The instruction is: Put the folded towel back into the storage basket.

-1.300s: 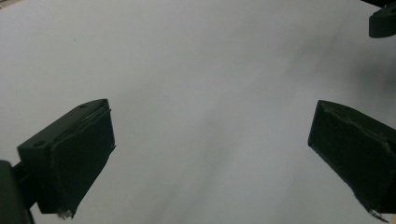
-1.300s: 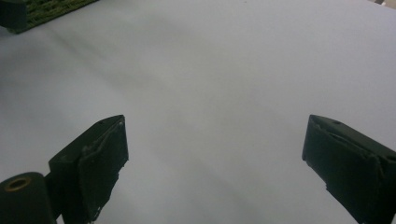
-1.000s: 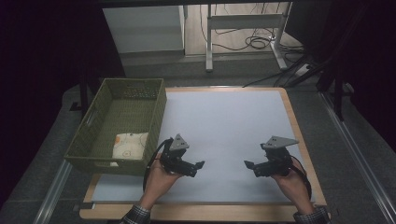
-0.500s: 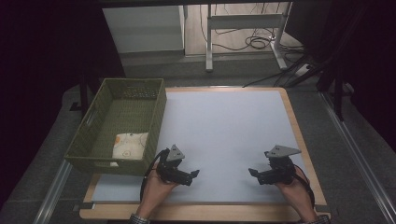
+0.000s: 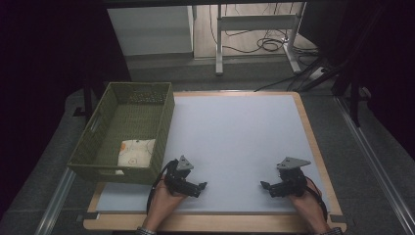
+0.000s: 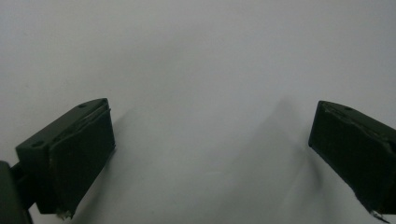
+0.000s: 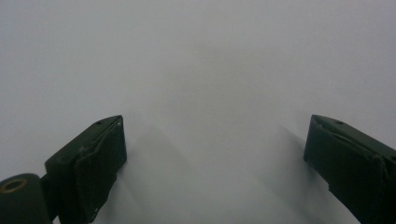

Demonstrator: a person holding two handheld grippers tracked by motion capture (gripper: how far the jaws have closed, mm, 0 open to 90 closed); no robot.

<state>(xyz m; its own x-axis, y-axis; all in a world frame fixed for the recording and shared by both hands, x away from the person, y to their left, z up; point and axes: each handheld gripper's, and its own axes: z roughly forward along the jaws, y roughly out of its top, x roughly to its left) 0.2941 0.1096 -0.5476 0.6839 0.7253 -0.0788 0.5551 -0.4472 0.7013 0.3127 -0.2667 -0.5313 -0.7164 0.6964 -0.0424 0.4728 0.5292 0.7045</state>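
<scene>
Both empty: left gripper and right gripper, jaws spread wide, resting low near front edge of white mat. Folded cloth already in green basket, left of mat. Probably finished; next, simply holding off.

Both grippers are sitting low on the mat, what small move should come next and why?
Probably lift the left gripper toward the basket: both grippers are open and hold nothing, the right gripper is farther away, and the cloth in the basket is the nearest thing.
</scene>
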